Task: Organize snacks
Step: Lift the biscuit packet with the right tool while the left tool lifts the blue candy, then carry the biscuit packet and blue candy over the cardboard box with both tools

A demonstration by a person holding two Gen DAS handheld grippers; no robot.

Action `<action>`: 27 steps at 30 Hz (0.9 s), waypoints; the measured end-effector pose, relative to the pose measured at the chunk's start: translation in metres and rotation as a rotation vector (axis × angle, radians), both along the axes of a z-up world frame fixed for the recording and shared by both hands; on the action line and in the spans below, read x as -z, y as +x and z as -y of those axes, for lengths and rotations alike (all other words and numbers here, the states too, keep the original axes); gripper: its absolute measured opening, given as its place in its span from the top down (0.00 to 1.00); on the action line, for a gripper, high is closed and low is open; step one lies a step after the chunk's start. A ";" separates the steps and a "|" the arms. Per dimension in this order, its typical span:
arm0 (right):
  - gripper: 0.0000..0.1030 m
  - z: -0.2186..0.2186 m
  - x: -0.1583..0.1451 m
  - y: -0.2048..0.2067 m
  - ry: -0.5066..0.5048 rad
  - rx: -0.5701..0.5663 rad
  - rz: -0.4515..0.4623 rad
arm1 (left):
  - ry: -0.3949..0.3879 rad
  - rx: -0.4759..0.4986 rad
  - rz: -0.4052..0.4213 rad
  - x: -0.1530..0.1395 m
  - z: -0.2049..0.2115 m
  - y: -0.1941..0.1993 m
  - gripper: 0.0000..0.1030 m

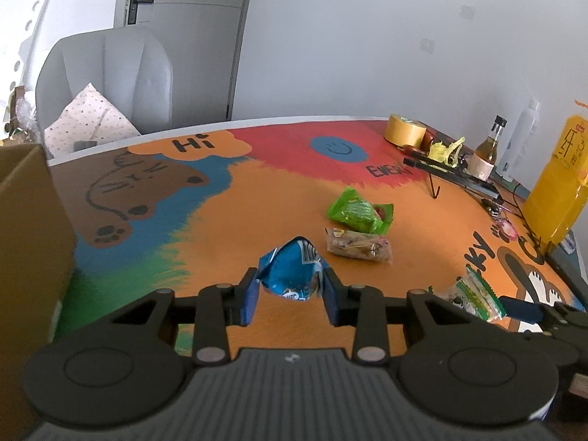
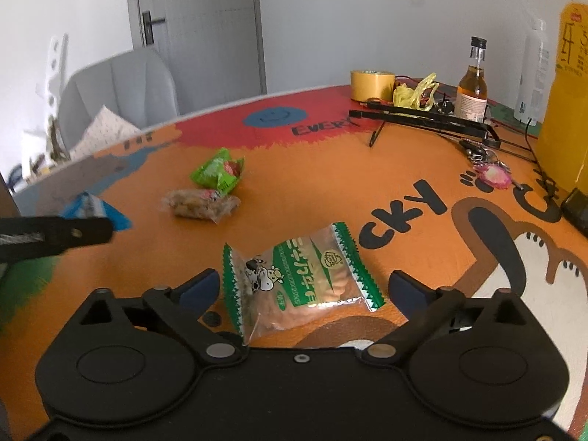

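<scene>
My left gripper point(image 1: 290, 286) is shut on a blue snack packet point(image 1: 290, 272) and holds it just above the colourful table mat point(image 1: 257, 202). My right gripper point(image 2: 305, 286) is open, its fingers either side of a green-and-clear biscuit packet point(image 2: 301, 279) lying on the mat; this packet also shows in the left wrist view point(image 1: 474, 294). A bright green packet point(image 1: 358, 213) and a clear brownish packet point(image 1: 358, 246) lie further back in the middle; both show in the right wrist view, the green one point(image 2: 217, 172) and the brownish one point(image 2: 200, 204).
A cardboard box point(image 1: 29, 242) stands at the left edge. At the back right are a tape roll point(image 1: 404, 130), a black stand point(image 1: 452, 172), a small bottle point(image 1: 487, 150), a tall yellow bag point(image 1: 558, 180) and a pink keyring point(image 2: 492, 176). A grey chair point(image 1: 106, 81) stands behind the table.
</scene>
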State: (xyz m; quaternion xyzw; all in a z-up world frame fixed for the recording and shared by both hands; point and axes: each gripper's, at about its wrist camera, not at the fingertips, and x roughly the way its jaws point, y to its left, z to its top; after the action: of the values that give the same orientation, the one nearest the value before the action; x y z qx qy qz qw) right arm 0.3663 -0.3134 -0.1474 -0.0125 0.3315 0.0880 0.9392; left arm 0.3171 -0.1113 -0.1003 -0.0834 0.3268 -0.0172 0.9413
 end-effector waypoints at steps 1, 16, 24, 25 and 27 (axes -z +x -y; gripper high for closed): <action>0.00 -0.002 0.000 0.002 -0.014 -0.002 -0.006 | 0.001 -0.002 0.002 -0.001 -0.002 -0.002 0.66; 0.45 -0.005 -0.007 -0.010 -0.022 -0.004 0.038 | 0.015 -0.031 0.031 -0.022 -0.025 -0.036 0.66; 0.45 -0.016 -0.028 -0.038 0.022 -0.043 0.075 | 0.010 -0.055 0.072 -0.044 -0.040 -0.062 0.66; 0.45 -0.018 -0.032 -0.042 0.024 -0.047 0.083 | 0.010 -0.057 0.078 -0.047 -0.041 -0.065 0.66; 0.45 -0.021 -0.040 -0.049 0.027 -0.056 0.097 | 0.009 -0.060 0.090 -0.053 -0.045 -0.071 0.66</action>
State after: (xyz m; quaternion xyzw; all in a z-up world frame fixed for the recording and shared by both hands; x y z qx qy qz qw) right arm 0.3169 -0.2920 -0.1074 -0.0133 0.2838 0.1183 0.9515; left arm 0.2457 -0.0666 -0.0473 -0.0880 0.2816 0.0090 0.9554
